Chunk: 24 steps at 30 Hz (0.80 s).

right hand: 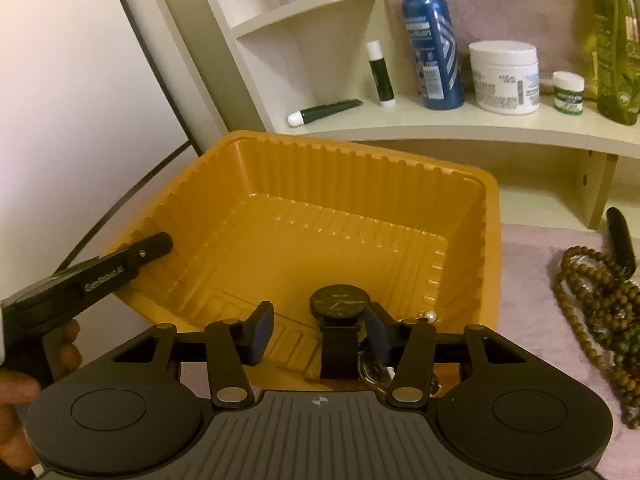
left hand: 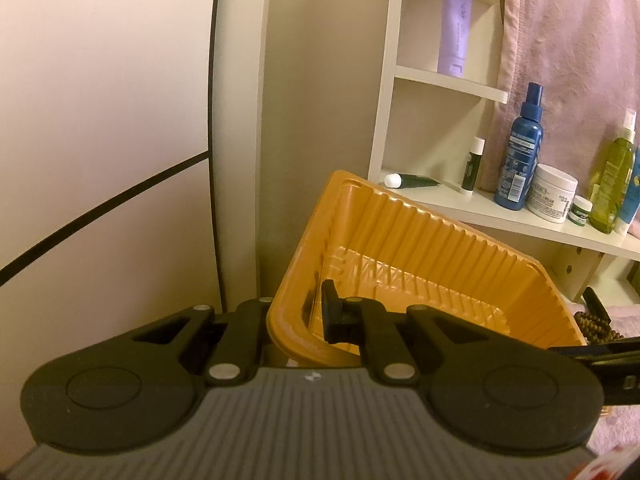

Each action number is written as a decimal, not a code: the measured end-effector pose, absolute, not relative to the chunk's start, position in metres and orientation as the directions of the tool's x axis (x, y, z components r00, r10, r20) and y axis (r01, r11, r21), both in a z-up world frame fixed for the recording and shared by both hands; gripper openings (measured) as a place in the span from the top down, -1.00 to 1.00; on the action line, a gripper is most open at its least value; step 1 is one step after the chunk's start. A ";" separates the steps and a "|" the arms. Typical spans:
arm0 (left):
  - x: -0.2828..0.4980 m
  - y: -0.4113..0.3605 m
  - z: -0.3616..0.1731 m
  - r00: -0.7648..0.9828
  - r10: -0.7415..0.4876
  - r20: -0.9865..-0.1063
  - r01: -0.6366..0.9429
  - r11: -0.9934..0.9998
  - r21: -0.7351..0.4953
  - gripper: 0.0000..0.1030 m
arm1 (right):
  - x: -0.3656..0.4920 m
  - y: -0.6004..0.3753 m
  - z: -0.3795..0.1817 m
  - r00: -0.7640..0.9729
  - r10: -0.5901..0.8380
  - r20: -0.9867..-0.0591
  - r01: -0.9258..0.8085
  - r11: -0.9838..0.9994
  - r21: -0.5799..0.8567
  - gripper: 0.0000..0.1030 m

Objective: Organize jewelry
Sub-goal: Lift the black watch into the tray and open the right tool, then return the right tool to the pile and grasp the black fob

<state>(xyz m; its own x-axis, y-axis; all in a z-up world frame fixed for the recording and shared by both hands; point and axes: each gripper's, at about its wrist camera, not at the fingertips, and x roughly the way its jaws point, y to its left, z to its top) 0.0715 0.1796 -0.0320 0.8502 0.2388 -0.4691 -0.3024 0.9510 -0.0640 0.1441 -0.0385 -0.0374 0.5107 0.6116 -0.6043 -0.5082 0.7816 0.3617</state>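
Observation:
An orange ribbed plastic tray (right hand: pixel 472 220) sits tilted, its left side raised. My left gripper (left hand: pixel 296 312) is shut on the tray's (left hand: pixel 420 240) left rim, one finger (left hand: pixel 330 308) inside the wall; it also shows in the right wrist view (right hand: pixel 148 248). My right gripper (right hand: pixel 316 330) is open above the tray's near wall. A black watch (right hand: pixel 339 308) lies in the tray between its fingers, with a pearl earring (right hand: pixel 430 315) and small metal pieces beside it. Brown bead strands (right hand: pixel 592 304) lie on the pink cloth to the right, also seen in the left wrist view (left hand: pixel 596 322).
A white shelf unit (right hand: pixel 460 128) behind the tray holds a blue spray bottle (right hand: pixel 434 40), a white cream jar (right hand: pixel 504 76), a small jar (right hand: pixel 568 92), a green bottle (right hand: pixel 618 48), a lip balm (right hand: pixel 380 72) and a lying tube (right hand: pixel 324 112). A wall panel stands left.

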 end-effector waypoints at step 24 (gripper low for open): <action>0.070 0.179 -0.032 0.840 0.257 -0.478 -0.313 0.949 -0.040 0.81 | 0.159 -0.227 -0.048 0.644 0.412 -0.645 -0.267 0.911 0.315 -0.02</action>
<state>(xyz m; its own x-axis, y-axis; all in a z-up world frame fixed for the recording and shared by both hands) 0.0705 0.1789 -0.0316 0.8400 0.2565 -0.4782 -0.3126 0.9490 -0.0400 0.1589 -0.2265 -0.0483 0.6435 0.4116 -0.6453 -0.2671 0.9109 0.3145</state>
